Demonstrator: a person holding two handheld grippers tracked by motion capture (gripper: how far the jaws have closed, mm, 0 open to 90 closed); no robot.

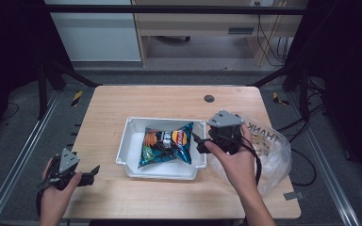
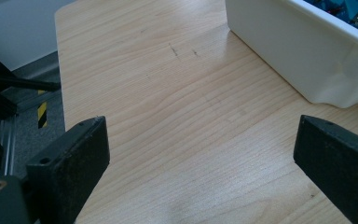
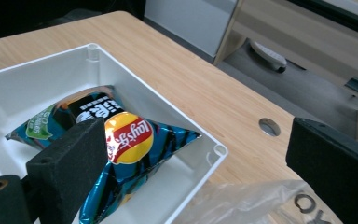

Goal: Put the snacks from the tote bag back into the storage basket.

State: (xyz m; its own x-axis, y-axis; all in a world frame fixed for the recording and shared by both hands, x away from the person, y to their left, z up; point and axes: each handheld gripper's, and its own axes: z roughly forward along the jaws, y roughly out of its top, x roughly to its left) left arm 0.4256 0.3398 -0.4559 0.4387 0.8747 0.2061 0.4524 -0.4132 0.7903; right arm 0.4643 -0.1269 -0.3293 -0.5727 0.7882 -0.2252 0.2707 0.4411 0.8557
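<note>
A blue Lay's chip bag (image 1: 167, 142) lies flat in a white bin (image 1: 131, 126) at the middle of the wooden table; the right gripper view shows the chip bag (image 3: 121, 144) and the bin's rim (image 3: 216, 150) close by. My right gripper (image 1: 199, 142) hovers at the bin's right edge, open, with nothing between its jaws. Its open span (image 3: 200, 168) frames the bin's corner and bare table. My left gripper (image 1: 93, 173) rests low at the table's front left, open and empty. In the left gripper view its jaws (image 2: 200, 163) frame bare wood, with the bin's wall (image 2: 307, 60) to the right.
A crumpled clear plastic bag (image 1: 271, 155) with printed letters lies on the table's right side, under my right hand. A round cable hole (image 1: 209, 98) sits near the far edge. Black frame posts and floor rails flank the table.
</note>
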